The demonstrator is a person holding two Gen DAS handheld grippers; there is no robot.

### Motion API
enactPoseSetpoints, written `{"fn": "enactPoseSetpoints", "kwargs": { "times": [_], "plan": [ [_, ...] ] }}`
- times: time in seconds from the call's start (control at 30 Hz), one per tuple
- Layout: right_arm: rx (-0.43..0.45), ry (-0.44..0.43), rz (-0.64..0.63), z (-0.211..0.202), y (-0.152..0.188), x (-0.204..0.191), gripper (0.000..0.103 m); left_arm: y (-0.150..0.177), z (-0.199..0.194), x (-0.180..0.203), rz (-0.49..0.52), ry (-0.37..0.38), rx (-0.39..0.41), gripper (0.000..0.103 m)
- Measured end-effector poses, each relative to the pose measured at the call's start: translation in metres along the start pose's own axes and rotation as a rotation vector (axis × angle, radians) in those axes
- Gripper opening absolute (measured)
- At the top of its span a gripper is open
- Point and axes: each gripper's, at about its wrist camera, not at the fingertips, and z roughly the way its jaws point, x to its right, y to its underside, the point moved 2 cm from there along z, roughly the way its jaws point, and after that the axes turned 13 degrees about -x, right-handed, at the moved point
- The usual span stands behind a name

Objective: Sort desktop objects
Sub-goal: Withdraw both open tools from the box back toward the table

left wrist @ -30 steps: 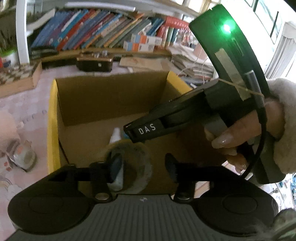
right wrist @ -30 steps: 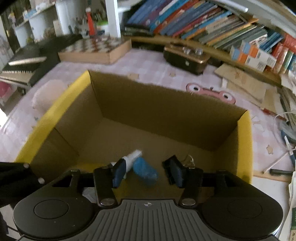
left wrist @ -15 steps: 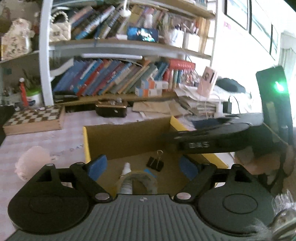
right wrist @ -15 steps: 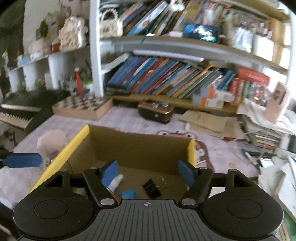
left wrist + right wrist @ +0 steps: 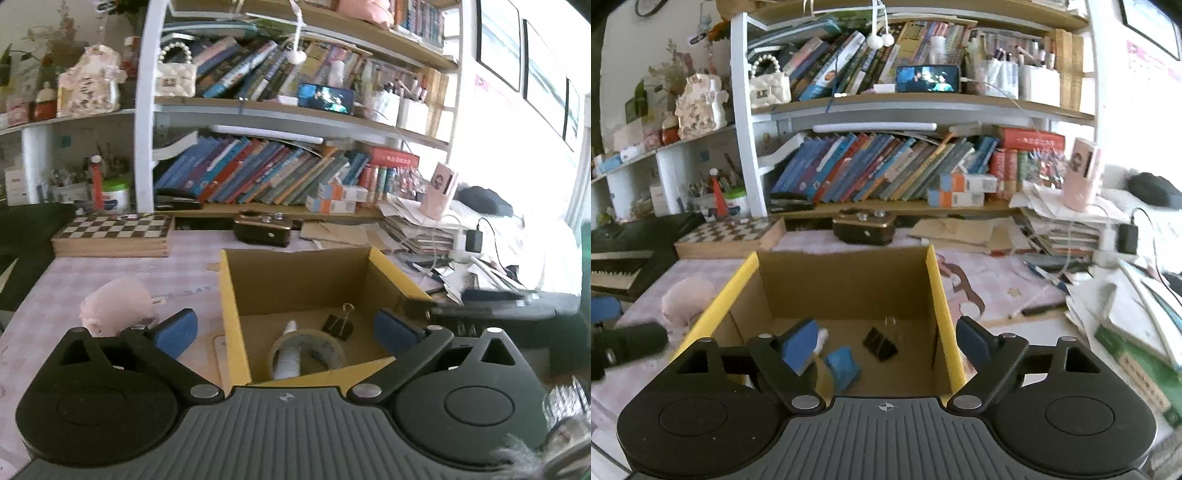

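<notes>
Landmark: the cardboard box with yellow rims stands open on the pink checked table; every place below is given from it.
Your left gripper: its two blue pads are spread wide, they hold nothing, and they hang above the near wall of the box.
Your right gripper: its blue pads are also wide apart and empty; you hold it over the near edge of the box, the left pad inside the rim, the right pad just outside the right wall.
Tape roll: it lies on the box floor, close to the near wall.
White small bottle: it lies inside the box and passes through the ring of the tape roll.
Binder clip: black, on the box floor, toward the right wall.
Blue small object: on the box floor, left of the binder clip; what it is, I cannot tell.
Pink soft thing: on the table, outside the box, to its left.
Chessboard: behind the box, toward the left, near the bookshelf.
</notes>
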Motion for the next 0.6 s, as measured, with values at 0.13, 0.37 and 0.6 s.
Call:
{"fn": "enactPoseSetpoints", "kwargs": {
  "times": [0.13,0.37,0.6],
  "plan": [
    [-0.029,0.030,0.016,-0.005,0.019,-0.009,0.088,0.012,-0.006,-0.009,-0.011,-0.020,-0.002,0.103],
    [-0.088,0.065,0.038,-0.014,0.050,-0.026,0.088,0.036,-0.008,-0.022,-0.021,-0.008,-0.070,0.103],
    [-0.129,0.088,0.055,-0.026,0.075,-0.049,0.089,0.059,-0.021,-0.041,-0.030,0.021,-0.119,0.103]
  ]
}}
